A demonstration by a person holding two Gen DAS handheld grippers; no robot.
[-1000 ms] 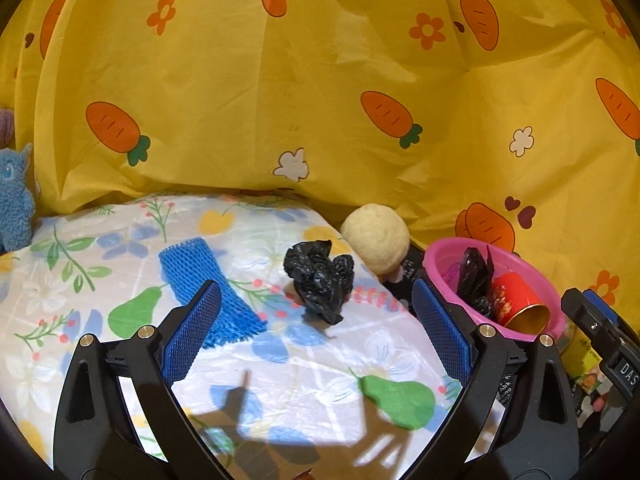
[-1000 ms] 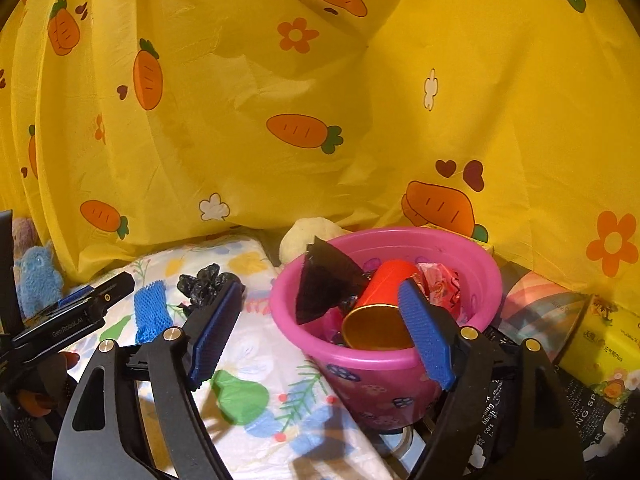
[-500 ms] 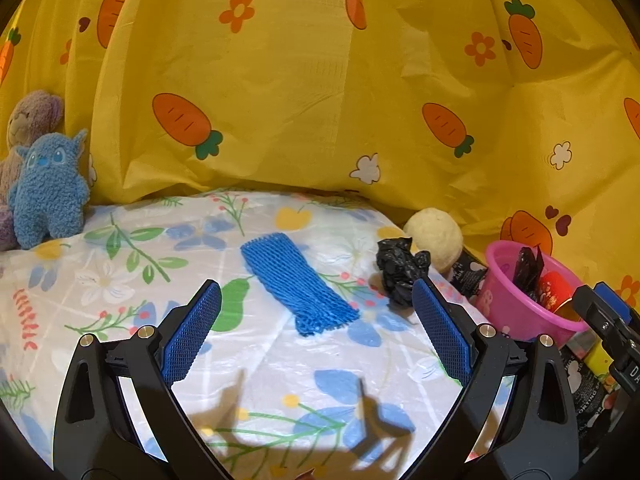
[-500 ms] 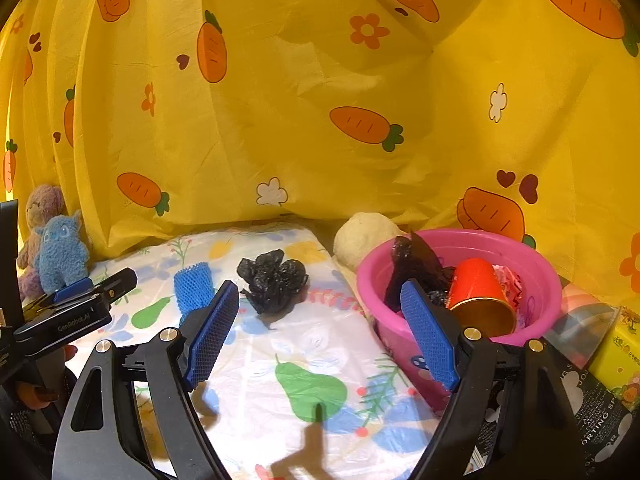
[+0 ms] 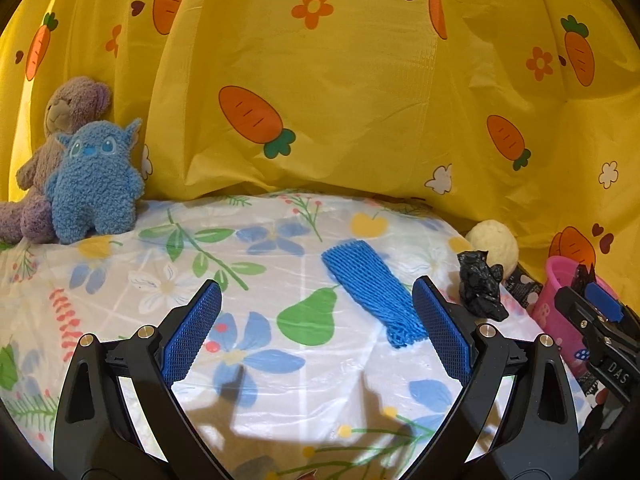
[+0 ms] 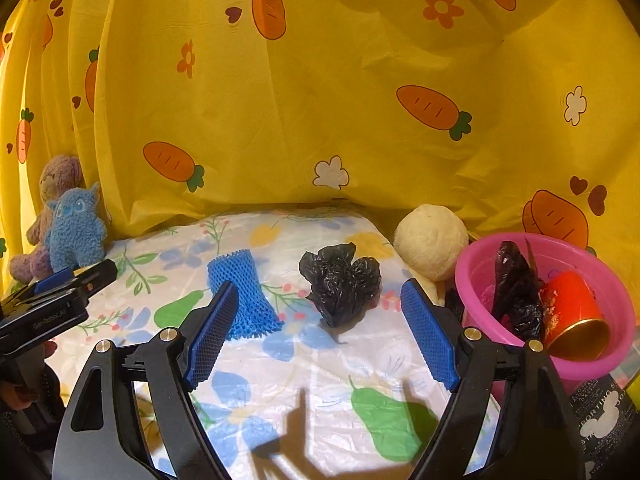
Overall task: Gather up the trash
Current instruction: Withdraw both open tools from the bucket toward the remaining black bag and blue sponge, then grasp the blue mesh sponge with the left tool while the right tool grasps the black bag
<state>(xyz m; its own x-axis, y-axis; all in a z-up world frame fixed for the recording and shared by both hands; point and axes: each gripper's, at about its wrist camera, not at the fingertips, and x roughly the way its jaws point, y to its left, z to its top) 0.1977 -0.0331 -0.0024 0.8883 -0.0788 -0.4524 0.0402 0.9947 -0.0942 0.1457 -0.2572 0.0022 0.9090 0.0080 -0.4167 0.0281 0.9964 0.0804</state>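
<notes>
A crumpled black plastic bag lies on the flowered cloth, just ahead of my open, empty right gripper; it also shows in the left wrist view. A blue foam net lies flat to its left, just ahead of the right finger of my open, empty left gripper; the net also shows in the right wrist view. A pink bin at the right holds a red cup and dark wrappers.
A cream ball sits between the bag and the bin. A blue plush and a brown bear lean on the yellow carrot curtain at far left. Printed packages lie right of the bin.
Both grippers have swung left and pulled back. The bin has slid to the right of both views and the plush toys have come into view. Both stay open.
</notes>
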